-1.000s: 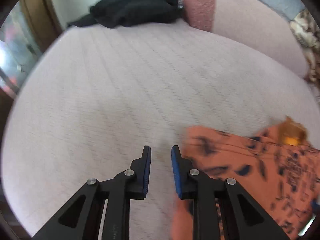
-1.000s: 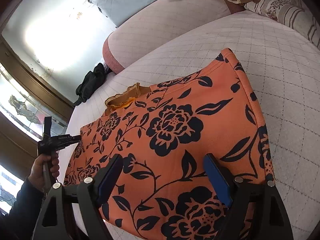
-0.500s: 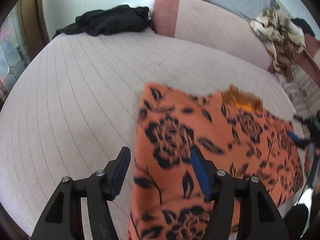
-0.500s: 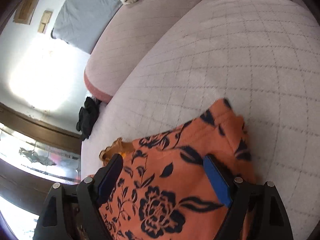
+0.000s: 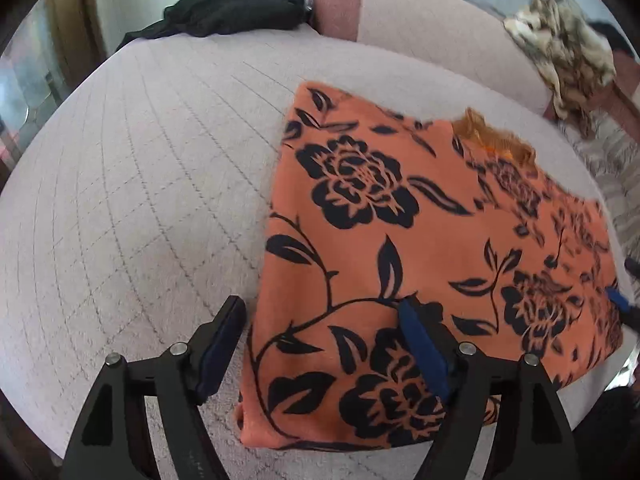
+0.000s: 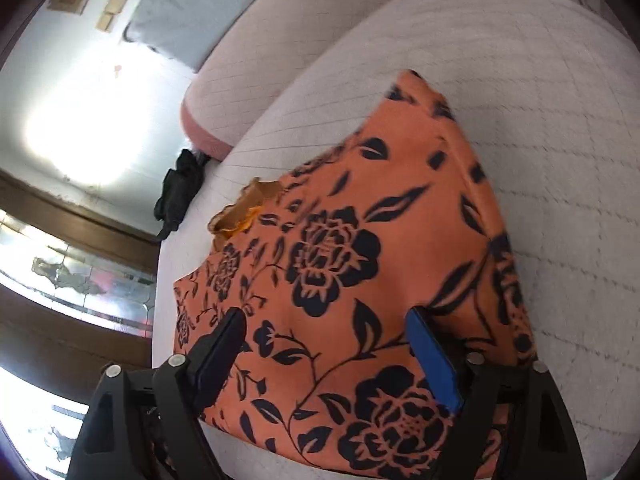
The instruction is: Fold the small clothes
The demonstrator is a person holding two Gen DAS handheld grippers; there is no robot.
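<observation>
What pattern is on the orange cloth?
Black flowers and leaves on the orange cloth, clearest in the left wrist view.

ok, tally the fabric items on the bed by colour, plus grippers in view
Orange floral garment: 1
Black clothing pile: 1
Beige patterned cloth: 1
Grey pillow: 1
Grippers: 2, left gripper and right gripper, both open
Total: 6
</observation>
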